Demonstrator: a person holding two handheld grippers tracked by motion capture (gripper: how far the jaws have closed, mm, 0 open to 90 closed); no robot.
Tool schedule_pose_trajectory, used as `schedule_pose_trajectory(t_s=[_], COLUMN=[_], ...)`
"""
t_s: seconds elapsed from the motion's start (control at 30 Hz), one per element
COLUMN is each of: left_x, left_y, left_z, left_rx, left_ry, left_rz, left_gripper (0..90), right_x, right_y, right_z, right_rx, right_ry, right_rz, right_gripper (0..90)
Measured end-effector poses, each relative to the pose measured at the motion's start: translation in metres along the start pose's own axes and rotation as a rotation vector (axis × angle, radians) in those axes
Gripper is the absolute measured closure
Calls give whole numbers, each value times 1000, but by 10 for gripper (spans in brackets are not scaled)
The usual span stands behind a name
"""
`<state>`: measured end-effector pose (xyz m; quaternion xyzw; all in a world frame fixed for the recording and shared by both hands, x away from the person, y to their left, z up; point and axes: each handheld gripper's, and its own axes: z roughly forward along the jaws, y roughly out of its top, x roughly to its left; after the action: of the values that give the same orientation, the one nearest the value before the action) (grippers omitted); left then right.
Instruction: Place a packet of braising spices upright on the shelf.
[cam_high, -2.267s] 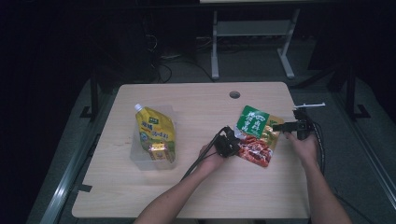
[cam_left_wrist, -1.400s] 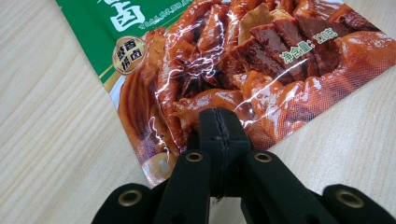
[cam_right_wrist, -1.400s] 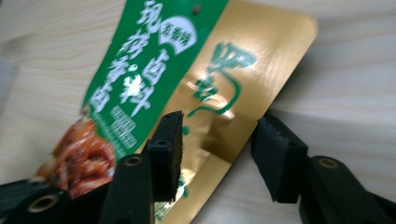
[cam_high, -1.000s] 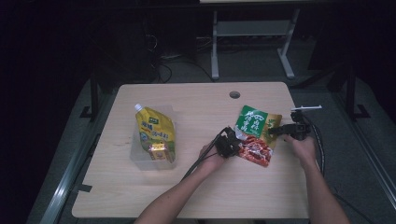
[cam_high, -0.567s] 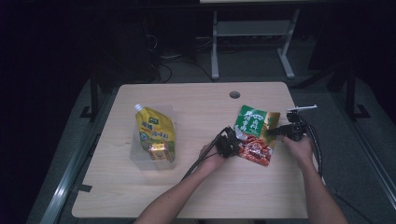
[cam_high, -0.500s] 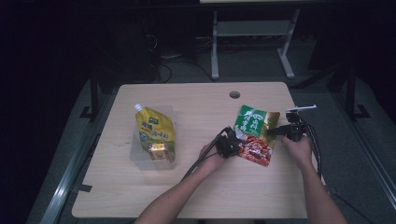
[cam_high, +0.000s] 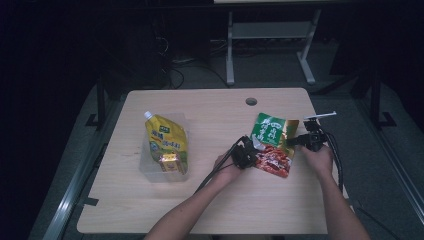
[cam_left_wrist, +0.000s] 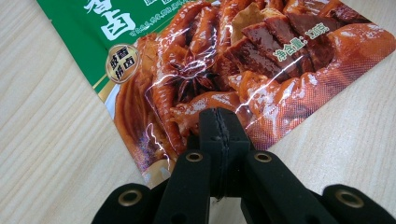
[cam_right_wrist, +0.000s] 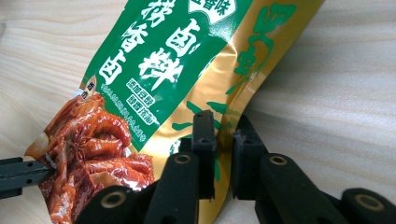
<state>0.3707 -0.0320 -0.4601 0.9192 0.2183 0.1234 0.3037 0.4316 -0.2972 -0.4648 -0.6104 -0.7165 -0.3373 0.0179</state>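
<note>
Pouch lies right of the table's centre, its near-left edge clamped by the left gripper. Right gripper has just been closing on the gold right edge, a small gap remaining; a two-handed lift looks imminent.

Each hand-held gripper is matte black: the left hand-held gripper shows ridged pads and brass-ringed screw holes; the right hand-held gripper matches it; a black cable trails from each; the forearms are bare, without sleeves.
</note>
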Motion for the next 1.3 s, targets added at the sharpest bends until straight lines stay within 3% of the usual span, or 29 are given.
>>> schedule_pose_trajectory(t_s=[0.17, 0.37, 0.73, 1.1, 1.3], left_x=[0, 3, -1, -19, -26], left_y=[0, -1, -5, -18, -27], left_z=[0, -4, -27, -57, -70], left_rx=[-1, -7, -64, -128, -158], left_ry=[3, -13, -27, -56, -59], left_rz=[0, -27, -29, 2, 11], left_gripper=[895, 829, 730, 629, 542], right_x=[1, 8, 38, 101, 133], right_y=[0, 0, 2, 3, 3], right_z=[-1, -9, -35, -67, -80], right_rx=[-9, -19, -88, -146, -175], right_ry=[7, -7, 19, 15, 36], right_rz=[9, -32, -108, -271, -350], right_gripper=[895, 900, 900, 900, 900])
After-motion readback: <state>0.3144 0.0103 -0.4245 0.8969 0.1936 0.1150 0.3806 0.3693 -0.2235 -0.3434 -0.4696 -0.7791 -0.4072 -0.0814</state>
